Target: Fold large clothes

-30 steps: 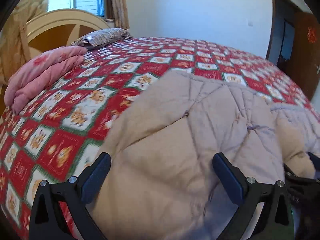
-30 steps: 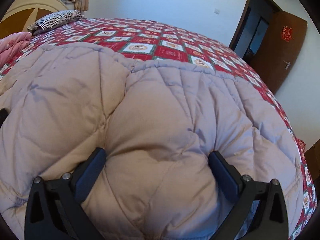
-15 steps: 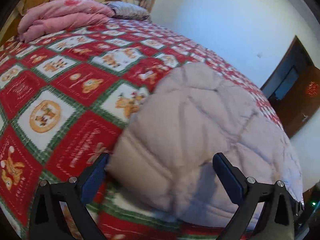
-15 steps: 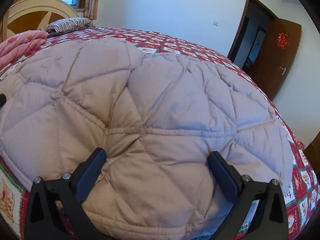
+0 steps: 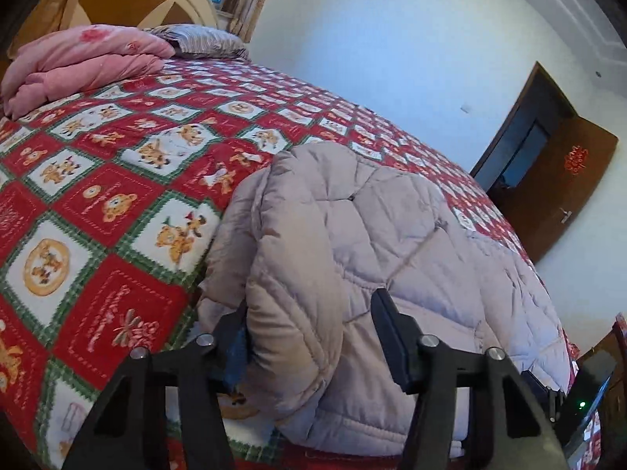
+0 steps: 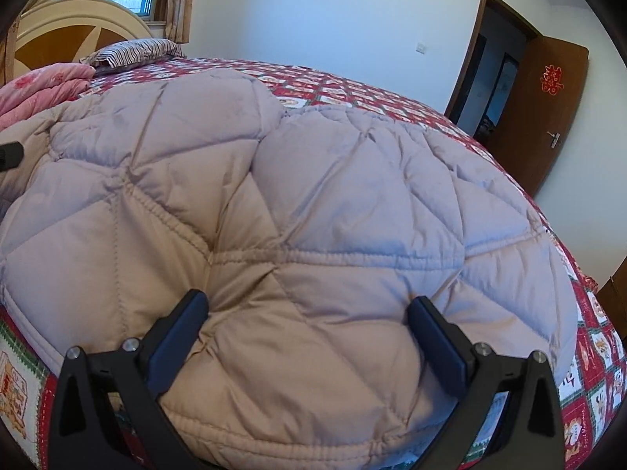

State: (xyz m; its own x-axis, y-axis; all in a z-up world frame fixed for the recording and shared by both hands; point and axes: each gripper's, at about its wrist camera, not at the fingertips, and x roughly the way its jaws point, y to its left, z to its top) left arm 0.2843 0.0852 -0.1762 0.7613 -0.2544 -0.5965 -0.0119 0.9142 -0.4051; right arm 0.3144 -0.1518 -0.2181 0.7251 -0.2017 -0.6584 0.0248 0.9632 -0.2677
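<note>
A beige quilted padded coat (image 6: 313, 215) lies spread on the bed's near side; it also shows in the left wrist view (image 5: 372, 243). My left gripper (image 5: 309, 325) has closed in on a thick bunched fold at the coat's left edge and is shut on it. My right gripper (image 6: 305, 313) is open, its jaws wide apart, resting over the coat's near hem without gripping it. The left gripper's tip (image 6: 9, 154) shows at the left edge of the right wrist view.
The bed carries a red, green and white bear-pattern cover (image 5: 117, 180). A folded pink quilt (image 5: 78, 62) and a striped pillow (image 5: 196, 39) lie by the headboard (image 5: 145, 4). A brown door (image 6: 548, 105) stands open at the right.
My left gripper's jaws have narrowed from wide open onto the coat's left edge, bunching it. The right gripper has stayed open over the hem, moving slightly.
</note>
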